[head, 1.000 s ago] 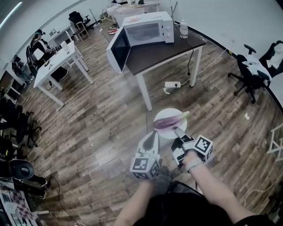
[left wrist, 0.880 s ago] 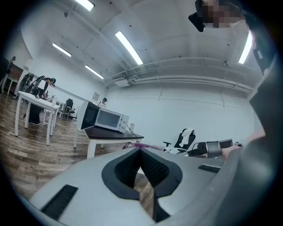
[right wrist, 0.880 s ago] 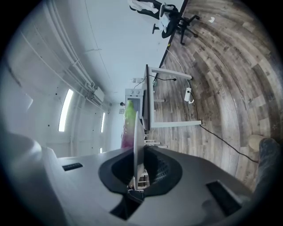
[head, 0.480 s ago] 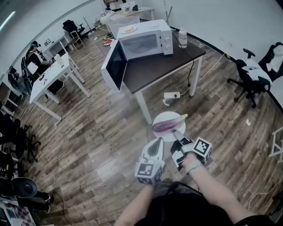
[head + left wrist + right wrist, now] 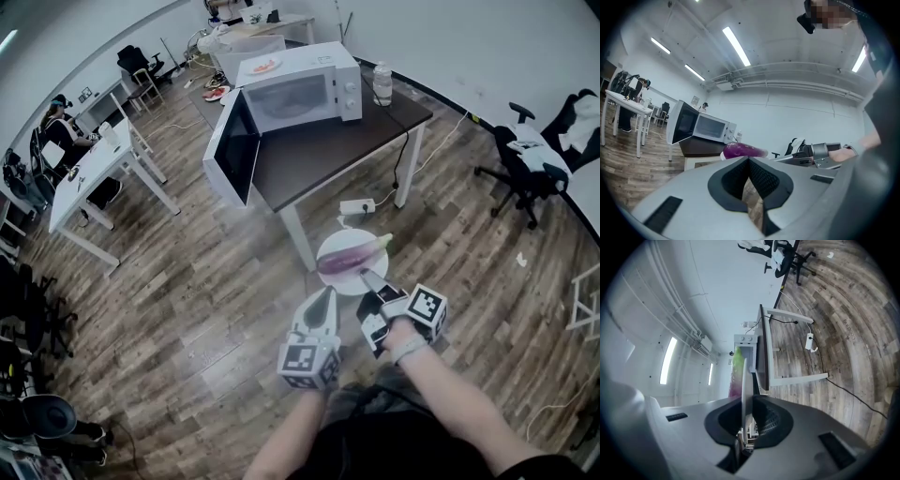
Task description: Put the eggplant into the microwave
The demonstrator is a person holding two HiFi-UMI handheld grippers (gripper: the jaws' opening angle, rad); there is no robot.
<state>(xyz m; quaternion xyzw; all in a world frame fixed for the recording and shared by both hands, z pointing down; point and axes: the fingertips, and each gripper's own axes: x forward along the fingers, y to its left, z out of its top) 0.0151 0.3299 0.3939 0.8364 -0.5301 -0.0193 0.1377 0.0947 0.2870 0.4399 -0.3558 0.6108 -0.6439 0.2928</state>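
One eggplant [image 5: 352,255], one plate [image 5: 336,281], one microwave [image 5: 300,94], two hand-held grippers [image 5: 325,292] [image 5: 367,277].

Eggplant [image 5: 354,253]: purple, green stem end, lying lengthwise across white plate [image 5: 332,280], held above floor. Microwave [image 5: 300,86]: white, on dark table [image 5: 314,150], door [image 5: 229,150] swung open, well apart from eggplant.

You are wearing: one dark top [image 5: 375,448], forearms left bare; one pale band [image 5: 410,350] at the right wrist. You are carrying: left tool [image 5: 324,294] and right tool [image 5: 368,278], each showing a pale grey tapering shell, black ribbed pads [image 5: 766,176] and a white cube [image 5: 307,362] bearing black square markers.
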